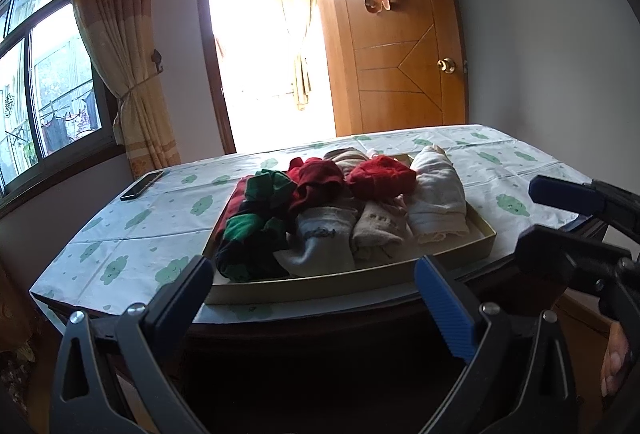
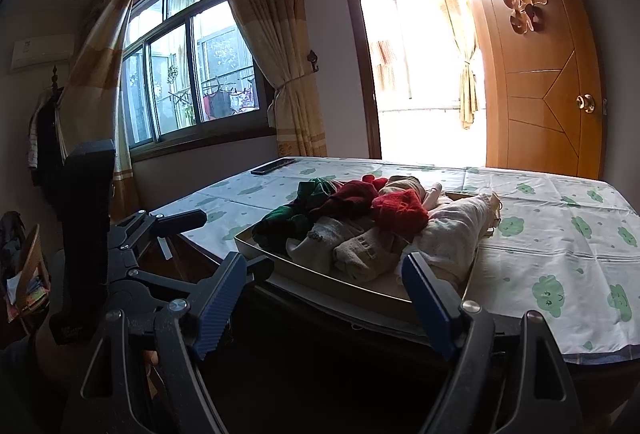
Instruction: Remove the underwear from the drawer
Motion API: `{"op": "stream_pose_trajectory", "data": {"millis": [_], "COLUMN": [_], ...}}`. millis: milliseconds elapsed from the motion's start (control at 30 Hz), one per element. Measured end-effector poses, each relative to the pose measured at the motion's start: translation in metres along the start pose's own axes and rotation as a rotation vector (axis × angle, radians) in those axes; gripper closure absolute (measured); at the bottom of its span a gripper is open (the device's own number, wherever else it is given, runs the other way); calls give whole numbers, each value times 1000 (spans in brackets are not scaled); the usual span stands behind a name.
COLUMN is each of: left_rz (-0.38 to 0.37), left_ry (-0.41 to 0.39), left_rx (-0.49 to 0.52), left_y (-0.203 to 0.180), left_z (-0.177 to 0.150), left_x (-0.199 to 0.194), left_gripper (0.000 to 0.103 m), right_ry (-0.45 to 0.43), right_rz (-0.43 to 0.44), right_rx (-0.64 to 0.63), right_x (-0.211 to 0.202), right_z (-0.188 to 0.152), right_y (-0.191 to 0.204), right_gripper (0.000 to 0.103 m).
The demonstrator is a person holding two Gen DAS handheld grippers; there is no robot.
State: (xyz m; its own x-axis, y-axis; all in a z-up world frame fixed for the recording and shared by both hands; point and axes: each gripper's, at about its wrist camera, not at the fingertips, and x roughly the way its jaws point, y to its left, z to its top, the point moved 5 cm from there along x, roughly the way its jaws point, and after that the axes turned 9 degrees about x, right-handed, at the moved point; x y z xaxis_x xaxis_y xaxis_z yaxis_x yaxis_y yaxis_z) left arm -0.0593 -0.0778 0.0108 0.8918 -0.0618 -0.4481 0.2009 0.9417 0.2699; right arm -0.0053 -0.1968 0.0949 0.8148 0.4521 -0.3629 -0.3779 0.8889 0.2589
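Observation:
A shallow beige drawer tray (image 1: 452, 256) (image 2: 320, 280) sits at the table's near edge, filled with folded underwear: green and black (image 1: 256, 230), dark red (image 1: 316, 184), bright red (image 1: 382, 174) (image 2: 400, 212), grey (image 1: 320, 238), tan (image 1: 378, 230) and white (image 1: 436, 194) (image 2: 456, 234) pieces. My left gripper (image 1: 314, 284) is open and empty, just in front of the tray's near wall. My right gripper (image 2: 326, 280) is open and empty, before the tray's near corner. The right gripper also shows at the right of the left wrist view (image 1: 560, 218).
The table wears a white cloth with green cloud prints (image 1: 132, 230) (image 2: 560, 246). A dark phone (image 1: 142, 185) (image 2: 273, 166) lies at its far left corner. Behind are a window with curtains (image 2: 192, 74), a bright doorway and an open wooden door (image 1: 400, 46).

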Motion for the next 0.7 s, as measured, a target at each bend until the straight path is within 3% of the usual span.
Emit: {"op": "stream_pose_trajectory", "data": {"millis": [433, 700], "left_rz": [10, 28], "left_ry": [-4, 4], "left_rx": [-21, -26], "left_y": [1, 3], "left_z": [0, -7], "left_x": [-5, -2], "left_gripper": [1, 0], "right_ry": [-44, -18], "right_rz": [7, 11], "right_rx": [-25, -27], "right_x": [-12, -5], "right_z": [4, -4], "right_y": [7, 7], "right_gripper": [21, 21]}}
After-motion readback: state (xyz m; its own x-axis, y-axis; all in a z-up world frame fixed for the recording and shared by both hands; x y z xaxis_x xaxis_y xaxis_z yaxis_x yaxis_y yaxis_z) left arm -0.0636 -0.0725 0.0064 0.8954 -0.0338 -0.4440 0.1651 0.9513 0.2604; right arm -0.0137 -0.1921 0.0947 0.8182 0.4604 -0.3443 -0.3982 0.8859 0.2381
